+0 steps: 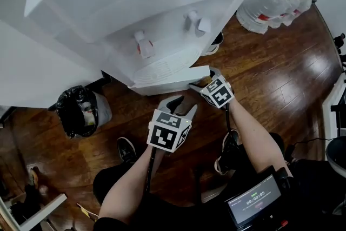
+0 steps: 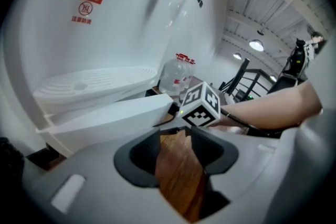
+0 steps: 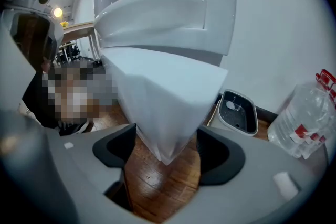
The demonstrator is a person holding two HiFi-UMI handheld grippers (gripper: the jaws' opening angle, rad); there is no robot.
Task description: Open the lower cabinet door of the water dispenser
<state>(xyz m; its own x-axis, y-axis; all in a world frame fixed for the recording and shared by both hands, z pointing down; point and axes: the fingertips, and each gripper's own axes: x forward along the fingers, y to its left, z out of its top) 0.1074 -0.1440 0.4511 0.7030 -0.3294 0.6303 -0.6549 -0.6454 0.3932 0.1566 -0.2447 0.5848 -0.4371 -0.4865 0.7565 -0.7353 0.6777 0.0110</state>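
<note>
**Lower cabinet door** of the water dispenser: swung out from the base, below the drip tray, its free corner toward the person. **Right gripper**, on an outstretched forearm and tilted downward, straddles that corner. The jaws are closed onto the door, one pad against each face. **Left gripper**, also tilted downward, hangs just beside and below the door's edge. Its jaws stand apart with only the wooden floor between them.

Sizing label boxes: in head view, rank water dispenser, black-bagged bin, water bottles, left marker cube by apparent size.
Water dispenser
Water bottles and black-bagged bin: too alike to rank
Left marker cube, though nearest
</note>
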